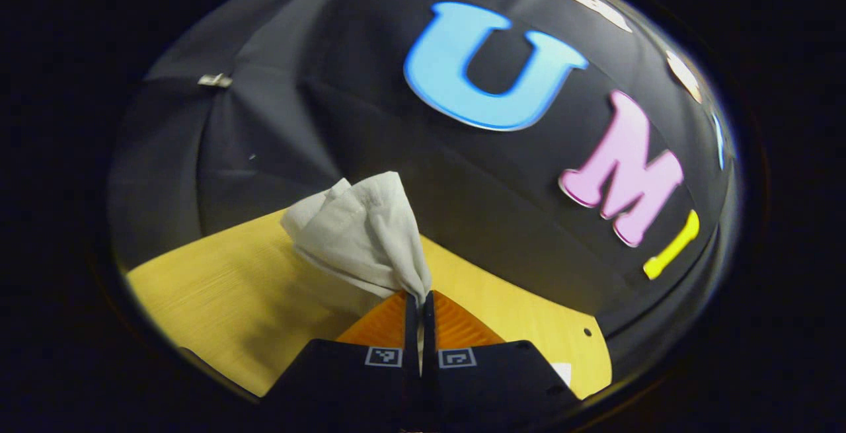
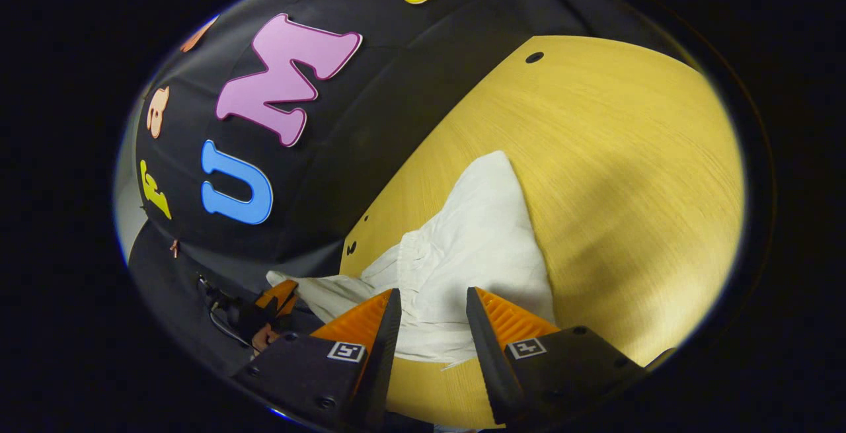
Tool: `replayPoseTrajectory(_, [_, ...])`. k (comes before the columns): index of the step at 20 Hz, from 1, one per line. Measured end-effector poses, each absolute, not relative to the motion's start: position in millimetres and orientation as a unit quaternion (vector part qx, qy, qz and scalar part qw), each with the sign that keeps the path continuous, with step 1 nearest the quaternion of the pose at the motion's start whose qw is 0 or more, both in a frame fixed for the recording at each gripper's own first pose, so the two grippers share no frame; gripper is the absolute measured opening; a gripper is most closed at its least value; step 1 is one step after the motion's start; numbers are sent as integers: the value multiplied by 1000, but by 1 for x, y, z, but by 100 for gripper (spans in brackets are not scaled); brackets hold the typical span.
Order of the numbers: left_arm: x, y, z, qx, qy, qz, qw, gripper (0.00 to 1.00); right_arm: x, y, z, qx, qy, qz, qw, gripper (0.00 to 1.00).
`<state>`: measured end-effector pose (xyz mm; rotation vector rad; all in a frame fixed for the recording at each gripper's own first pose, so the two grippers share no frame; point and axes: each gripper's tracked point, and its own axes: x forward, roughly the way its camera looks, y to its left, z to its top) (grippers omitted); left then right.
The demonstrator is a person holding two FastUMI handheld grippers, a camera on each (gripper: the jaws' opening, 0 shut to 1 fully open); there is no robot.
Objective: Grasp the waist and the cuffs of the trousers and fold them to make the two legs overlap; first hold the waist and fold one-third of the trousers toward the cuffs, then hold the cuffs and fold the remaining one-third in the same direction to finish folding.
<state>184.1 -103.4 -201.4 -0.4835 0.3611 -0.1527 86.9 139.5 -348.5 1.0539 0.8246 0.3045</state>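
Left gripper view: the left gripper [image 1: 420,301] is pinched tight on a bunch of the white trousers [image 1: 360,235], lifted above the wooden table [image 1: 218,294]. Right gripper view: the right gripper [image 2: 433,307] gapes wide, holding nothing, over trousers lying on the table.

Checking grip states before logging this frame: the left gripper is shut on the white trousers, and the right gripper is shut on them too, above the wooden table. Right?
Not quite. The right gripper is open; the right gripper view shows its fingers apart over the white trousers. The left gripper is shut on the trousers, above the wooden table.
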Motion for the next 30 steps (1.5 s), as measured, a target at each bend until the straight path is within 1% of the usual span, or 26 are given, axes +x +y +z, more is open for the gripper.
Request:
replayPoseTrajectory(3, [157,-182,-185,-170,172,-170,955,6,88,109,-348,486,371,127,781,63])
replayPoseTrajectory(6, [121,-259,-194,-70,160,-268,947,6,89,72,-352,492,363,100,785,63])
replayPoseTrajectory(8, [88,-304,-224,-20,171,-333,927,5,87,52,-356,492,361,89,787,63])
replayPoseTrajectory(11, [52,-340,-285,68,214,-384,895,6,77,14,-367,473,368,72,797,63])
replayPoseTrajectory(13, [39,-349,-316,109,237,-400,879,6,74,-5,-368,471,367,59,800,63])
replayPoseTrajectory(15, [32,-354,-332,143,238,-406,871,6,71,-18,-370,468,366,52,803,63])
replayPoseTrajectory(25, [27,-355,-348,254,203,-404,855,6,61,-22,-369,467,377,65,797,63])
replayPoseTrajectory(30, [26,-352,-348,297,200,-398,844,7,58,-23,-359,475,375,71,793,63])
